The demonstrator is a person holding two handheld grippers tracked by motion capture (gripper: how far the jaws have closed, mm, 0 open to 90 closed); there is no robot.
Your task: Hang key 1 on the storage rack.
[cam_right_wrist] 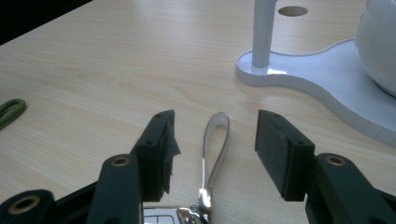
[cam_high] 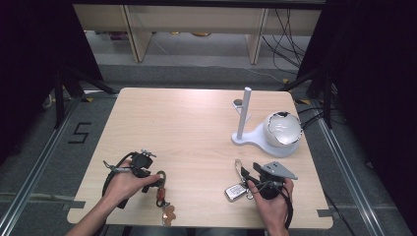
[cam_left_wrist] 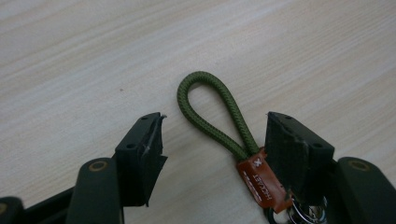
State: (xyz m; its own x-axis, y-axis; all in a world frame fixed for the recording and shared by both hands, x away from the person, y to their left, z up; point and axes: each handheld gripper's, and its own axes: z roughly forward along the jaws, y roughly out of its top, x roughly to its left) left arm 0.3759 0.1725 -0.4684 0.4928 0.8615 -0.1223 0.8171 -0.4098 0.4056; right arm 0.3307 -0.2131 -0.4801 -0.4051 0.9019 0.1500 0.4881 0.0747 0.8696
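Note:
A keychain lies near the table's front left: an olive-green cord loop (cam_left_wrist: 210, 109) with an orange-brown tag (cam_left_wrist: 260, 181), and a brown charm (cam_high: 168, 214) at its near end. My left gripper (cam_left_wrist: 210, 140) is open, its jaws standing on either side of the loop and not pressing it; the high view shows the left gripper (cam_high: 155, 178) beside the green loop (cam_high: 161, 175). At the front right lies a car key (cam_high: 236, 191) with a pale strap loop (cam_right_wrist: 217, 137). My right gripper (cam_right_wrist: 215, 128) is open with the strap between its jaws, untouched, and the right gripper (cam_high: 249, 178) is low over the table.
A white stand (cam_high: 255, 139) with an upright pole (cam_high: 244, 112) and a white ball (cam_high: 282, 129) sits at the right back. A small round hole (cam_high: 238, 103) is in the table behind it. Dark curtains and tripod legs flank the table.

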